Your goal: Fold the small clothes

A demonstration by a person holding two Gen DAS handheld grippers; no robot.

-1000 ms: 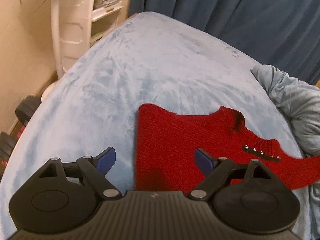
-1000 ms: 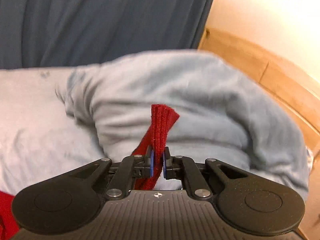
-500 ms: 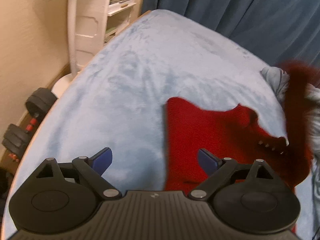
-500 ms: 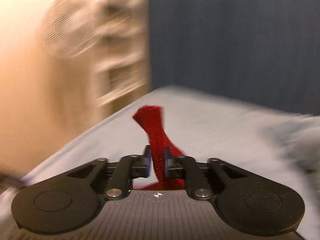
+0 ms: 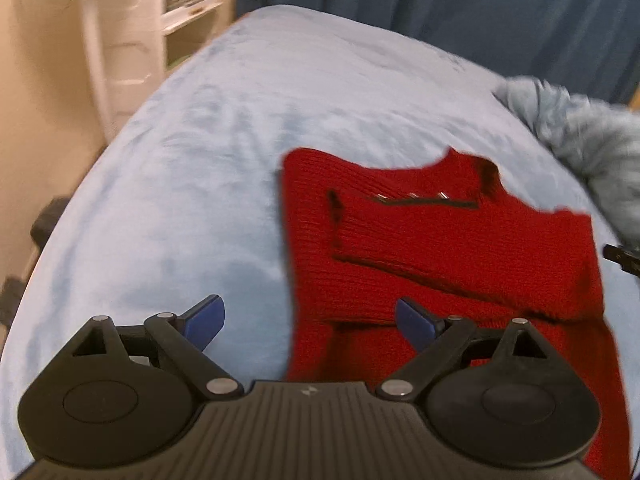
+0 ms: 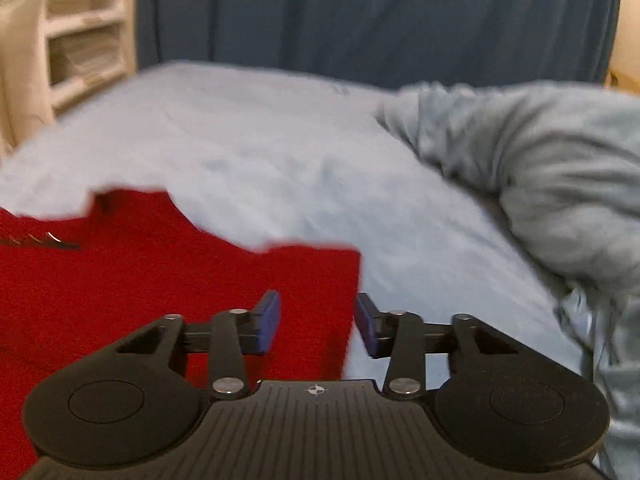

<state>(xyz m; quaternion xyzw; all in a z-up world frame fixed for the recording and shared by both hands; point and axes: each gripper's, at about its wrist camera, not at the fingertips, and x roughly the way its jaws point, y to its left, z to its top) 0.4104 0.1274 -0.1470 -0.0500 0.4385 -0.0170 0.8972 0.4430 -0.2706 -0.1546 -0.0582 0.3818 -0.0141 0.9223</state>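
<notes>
Beside the red sweater's [image 6: 140, 280] right edge, right tool [image 6: 318, 322] gapes.

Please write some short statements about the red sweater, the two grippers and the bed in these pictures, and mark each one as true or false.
1. The right gripper grips a sleeve of the red sweater. False: its jaws stand open and hold nothing.
2. The left gripper is open. True.
3. The sweater lies on a light blue blanket. True.
4. One sleeve is folded across the sweater's body. True.
5. The sweater hangs from the white shelf. False: it lies on the bed.
6. The crumpled grey-blue cloth covers the sweater. False: it lies to its right, apart from it.
</notes>
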